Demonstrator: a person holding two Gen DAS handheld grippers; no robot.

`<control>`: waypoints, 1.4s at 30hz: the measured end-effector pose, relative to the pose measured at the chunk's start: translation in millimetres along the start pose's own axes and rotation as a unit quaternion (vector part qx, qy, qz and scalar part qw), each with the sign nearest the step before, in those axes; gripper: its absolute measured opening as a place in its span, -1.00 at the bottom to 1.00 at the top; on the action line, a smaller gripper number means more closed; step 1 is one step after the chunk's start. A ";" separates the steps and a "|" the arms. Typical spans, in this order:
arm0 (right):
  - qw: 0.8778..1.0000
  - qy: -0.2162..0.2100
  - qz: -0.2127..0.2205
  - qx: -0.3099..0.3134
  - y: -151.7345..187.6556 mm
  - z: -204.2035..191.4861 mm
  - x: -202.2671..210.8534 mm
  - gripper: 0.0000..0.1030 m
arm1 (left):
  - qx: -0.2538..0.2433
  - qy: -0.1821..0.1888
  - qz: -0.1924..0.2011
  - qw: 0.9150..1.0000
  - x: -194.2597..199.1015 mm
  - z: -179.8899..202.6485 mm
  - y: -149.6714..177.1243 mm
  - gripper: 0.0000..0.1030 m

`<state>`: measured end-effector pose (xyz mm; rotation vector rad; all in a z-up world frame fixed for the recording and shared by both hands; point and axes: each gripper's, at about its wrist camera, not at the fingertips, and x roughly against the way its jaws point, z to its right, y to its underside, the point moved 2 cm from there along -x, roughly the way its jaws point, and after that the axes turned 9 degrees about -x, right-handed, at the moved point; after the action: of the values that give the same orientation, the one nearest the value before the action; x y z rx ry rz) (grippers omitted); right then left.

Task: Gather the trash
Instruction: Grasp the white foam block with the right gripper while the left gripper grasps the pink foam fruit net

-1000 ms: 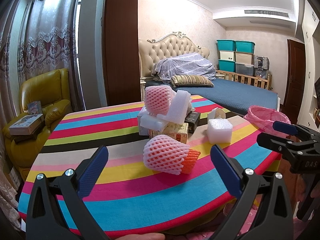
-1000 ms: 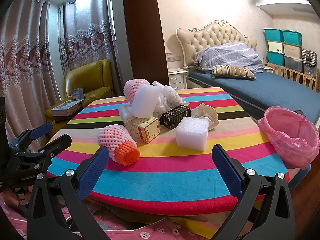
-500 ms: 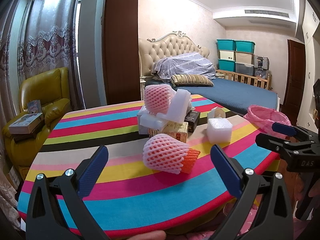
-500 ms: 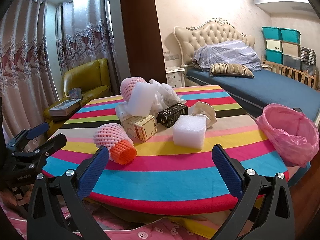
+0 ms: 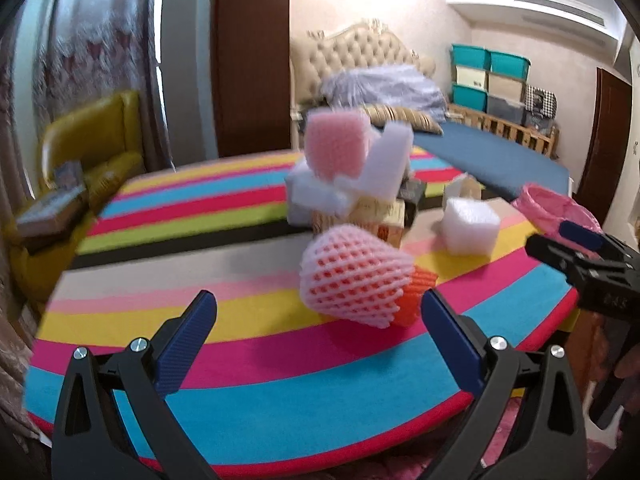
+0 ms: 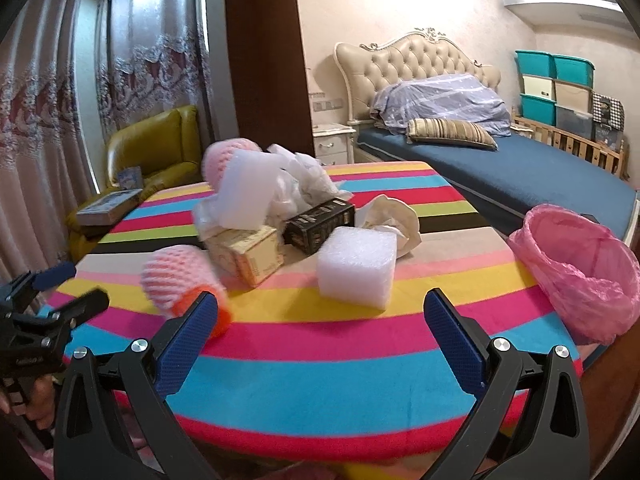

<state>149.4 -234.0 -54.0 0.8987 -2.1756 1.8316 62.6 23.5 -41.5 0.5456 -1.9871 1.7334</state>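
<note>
Left gripper [image 5: 318,332] fingers wide, facing pink-and-orange foam fruit net [image 5: 356,280]; right gripper [image 6: 320,332] wide, facing white foam block [image 6: 356,266].

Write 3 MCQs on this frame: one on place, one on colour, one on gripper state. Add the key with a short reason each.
1. Where does the pink plastic trash bag sit?
A. At the right edge of the striped table
B. On the yellow armchair
C. On the bed

2. What colour is the inner foam net poking out of the pink foam fruit net nearest the grippers?
A. Green
B. Orange
C. Blue

3. What is the state of the left gripper and the right gripper?
A. Both shut on trash
B. Left shut on a box, right open
C. Both open and holding nothing

Key:
1 A, the bag hangs open beside the table's right edge in the right wrist view.
2 B, an orange end shows past the pink mesh.
3 C, each pair of blue pads stands wide apart with nothing between.
</note>
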 end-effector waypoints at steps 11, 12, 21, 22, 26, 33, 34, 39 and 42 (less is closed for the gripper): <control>0.998 0.027 -0.056 -0.024 -19.7 15.1 -86.5 0.87 | 0.022 0.051 -0.054 0.997 -53.3 11.7 6.5 0.91; 0.998 0.027 -0.059 -0.024 -20.2 15.0 -91.0 0.87 | 0.023 0.051 -0.055 0.997 -56.9 12.9 5.0 0.91; 0.995 0.025 -0.097 -0.022 -21.2 24.0 -124.1 0.42 | 0.041 0.063 -0.075 0.994 -88.6 26.1 -3.0 0.91; 0.995 0.021 -0.093 -0.024 -20.8 26.0 -122.2 0.41 | 0.043 0.064 -0.076 0.994 -91.2 27.2 -3.6 0.91; 0.997 0.017 -0.069 -0.022 -20.8 30.9 -110.4 0.38 | 0.055 0.054 -0.073 0.994 -102.6 27.8 -8.4 0.91; 0.998 0.010 -0.053 -0.038 -16.4 47.6 -83.8 0.38 | 0.060 0.053 -0.080 0.994 -115.0 25.2 -9.5 0.16; 0.998 0.010 -0.052 -0.039 -15.0 48.6 -80.6 0.38 | 0.061 0.053 -0.076 0.994 -113.5 25.0 -8.1 0.06; 0.998 -0.001 -0.044 -0.041 -4.8 52.9 -60.1 0.38 | 0.045 0.049 -0.058 0.996 -99.3 31.4 -8.2 -0.07; 0.999 -0.003 -0.034 -0.039 -0.6 56.2 -46.8 0.38 | 0.023 0.044 -0.040 0.998 -87.1 41.0 -12.5 -0.07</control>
<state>201.7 -270.8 -89.5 0.9517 -2.1765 1.7020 138.3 -18.4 -85.4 0.5473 -1.8457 1.7272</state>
